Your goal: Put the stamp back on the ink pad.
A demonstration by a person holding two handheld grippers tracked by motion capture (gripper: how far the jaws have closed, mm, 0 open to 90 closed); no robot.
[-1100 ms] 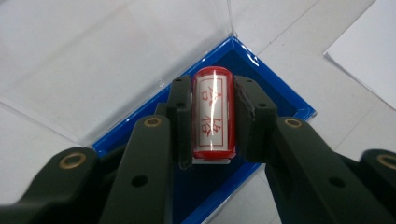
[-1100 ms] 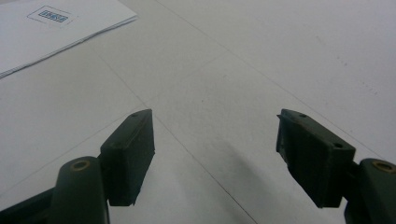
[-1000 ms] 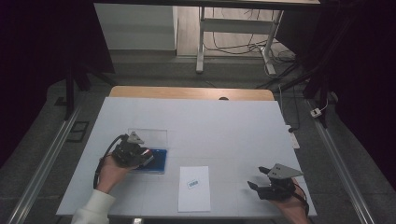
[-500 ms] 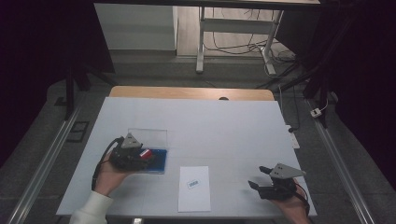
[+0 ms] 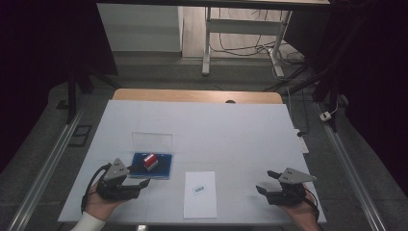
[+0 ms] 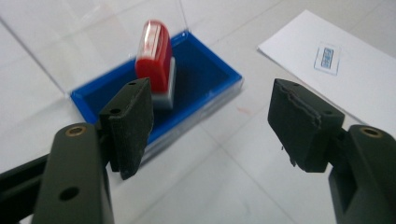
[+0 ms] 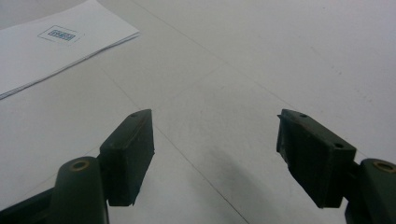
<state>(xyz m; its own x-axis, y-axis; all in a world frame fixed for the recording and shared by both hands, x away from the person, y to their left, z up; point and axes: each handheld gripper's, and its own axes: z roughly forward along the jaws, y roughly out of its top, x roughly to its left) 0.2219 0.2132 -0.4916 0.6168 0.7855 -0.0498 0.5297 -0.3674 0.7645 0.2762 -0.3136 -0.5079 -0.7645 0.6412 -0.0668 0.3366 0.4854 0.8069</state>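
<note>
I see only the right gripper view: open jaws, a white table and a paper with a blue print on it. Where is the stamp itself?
Observer: The red stamp stands in the blue ink pad, left of the paper in the high view.
Operator: Does the left gripper hold it?
Observer: No. The left gripper has just been opening its jaws. Nothing is between them, and the stamp is apart from them, just ahead.
Operator: Is the pad covered?
Observer: No, its clear lid stands open behind it.
</note>
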